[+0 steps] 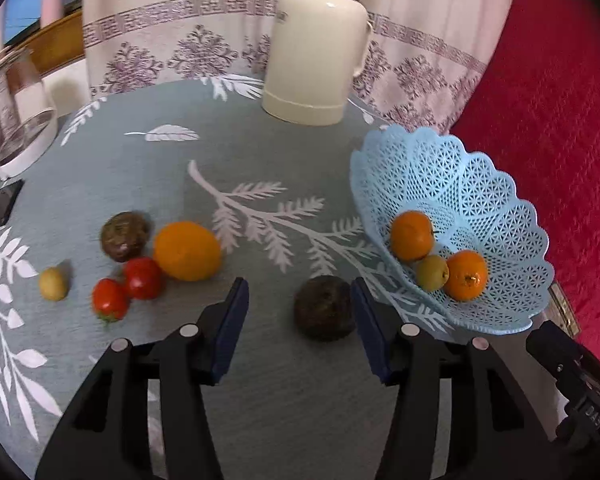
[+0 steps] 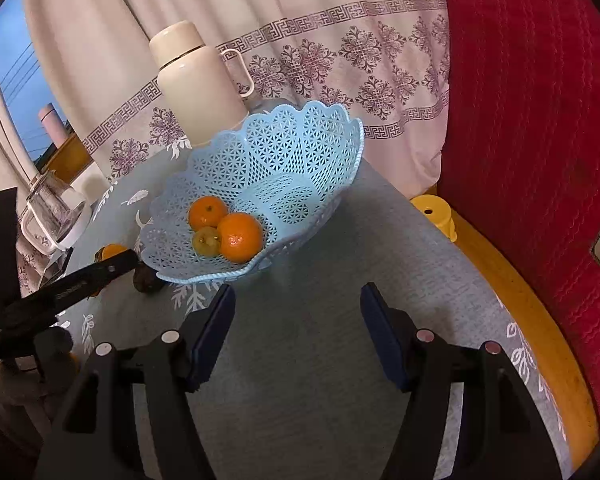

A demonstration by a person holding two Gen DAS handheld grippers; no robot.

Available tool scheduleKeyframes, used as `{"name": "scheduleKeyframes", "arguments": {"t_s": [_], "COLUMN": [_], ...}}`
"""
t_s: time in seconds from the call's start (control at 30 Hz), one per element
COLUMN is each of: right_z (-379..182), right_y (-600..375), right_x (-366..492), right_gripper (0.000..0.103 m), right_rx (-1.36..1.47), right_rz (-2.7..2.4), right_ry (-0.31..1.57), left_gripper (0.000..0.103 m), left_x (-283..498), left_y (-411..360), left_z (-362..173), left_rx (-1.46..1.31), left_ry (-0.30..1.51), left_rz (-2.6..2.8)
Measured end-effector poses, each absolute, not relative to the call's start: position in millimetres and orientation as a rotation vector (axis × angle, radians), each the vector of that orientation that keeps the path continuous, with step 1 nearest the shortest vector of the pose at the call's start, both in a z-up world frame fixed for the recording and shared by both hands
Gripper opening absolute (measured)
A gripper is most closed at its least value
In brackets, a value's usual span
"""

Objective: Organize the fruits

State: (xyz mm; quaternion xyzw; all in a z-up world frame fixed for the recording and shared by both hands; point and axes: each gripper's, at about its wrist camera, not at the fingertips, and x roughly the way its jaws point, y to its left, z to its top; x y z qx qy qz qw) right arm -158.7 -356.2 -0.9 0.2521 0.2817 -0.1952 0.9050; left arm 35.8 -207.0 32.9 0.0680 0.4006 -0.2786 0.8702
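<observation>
Left wrist: left gripper [image 1: 300, 300] released, dark fruit [image 1: 325, 307] between jaws, untouched; round, firm, light; grip across middle.

Pale-blue lattice basket [image 1: 496, 184], grey tablecloth [image 1: 260, 400] — white leaves

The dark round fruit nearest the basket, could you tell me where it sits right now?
In the left wrist view the dark fruit lies on the tablecloth between the open left claw's tips, beside the blue basket.
</observation>
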Motion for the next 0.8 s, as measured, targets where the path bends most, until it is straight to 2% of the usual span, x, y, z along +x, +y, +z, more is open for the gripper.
{"name": "scheduleKeyframes", "arguments": {"t_s": [0.4, 0.47, 0.8], "right_z": [-3, -3, -3], "right_y": [-358, -359, -359], "right_x": [-158, -158, -159], "right_gripper": [0.065, 0.065, 0.065], "right_rx": [0.531, 0.532, 0.529], "right_rz": [-0.392, -0.391, -0.392], "right_ry": [0.583, 0.583, 0.583], "left_gripper": [0.054, 0.045, 0.044], "left_x": [40, 39, 33], "left_y": [-227, -230, -220], "left_z": [16, 14, 30], "left_rx": [0.18, 0.189, 0.173], "left_ry": [0.872, 0.873, 0.829], "left_rz": [-0.619, -0.631, -0.613]}}
